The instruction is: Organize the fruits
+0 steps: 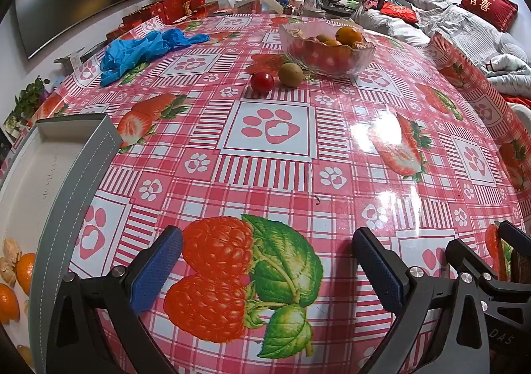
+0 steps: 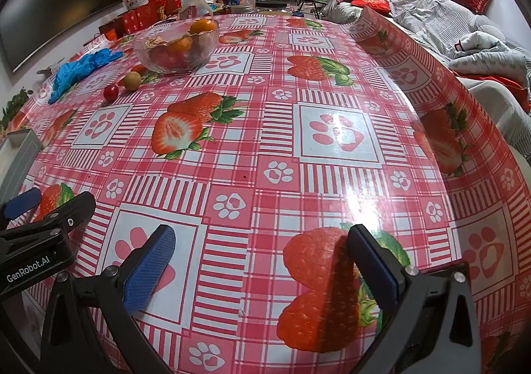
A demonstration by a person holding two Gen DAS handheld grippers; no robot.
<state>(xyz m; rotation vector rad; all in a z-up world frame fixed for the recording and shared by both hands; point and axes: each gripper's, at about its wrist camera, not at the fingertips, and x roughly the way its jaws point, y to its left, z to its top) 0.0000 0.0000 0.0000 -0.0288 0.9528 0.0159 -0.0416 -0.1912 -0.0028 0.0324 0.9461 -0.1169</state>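
A glass bowl [image 1: 327, 50] [image 2: 176, 43] holding oranges and other fruit stands far back on the table. In front of it lie a small red tomato [image 1: 262, 82] [image 2: 111, 92] and a brownish kiwi [image 1: 291, 74] [image 2: 133, 80]. A grey tray [image 1: 66, 175] [image 2: 20, 148] at the left edge holds orange pieces [image 1: 25, 269] and walnuts [image 1: 11, 249]. My left gripper [image 1: 268, 241] hovers open over the near tablecloth, nothing between its blue pads. The right gripper [image 2: 262, 236] is open too and empty, well short of the fruit. In the right wrist view the left gripper [image 2: 23, 204] shows at the lower left.
Blue gloves [image 1: 146, 48] [image 2: 79, 67] lie crumpled at the back left of the red patterned tablecloth [image 1: 275, 155]. Red boxes [image 1: 179, 5] and clutter line the far edge. A sofa with bedding [image 2: 464, 25] sits right of the table, where the cloth curls up.
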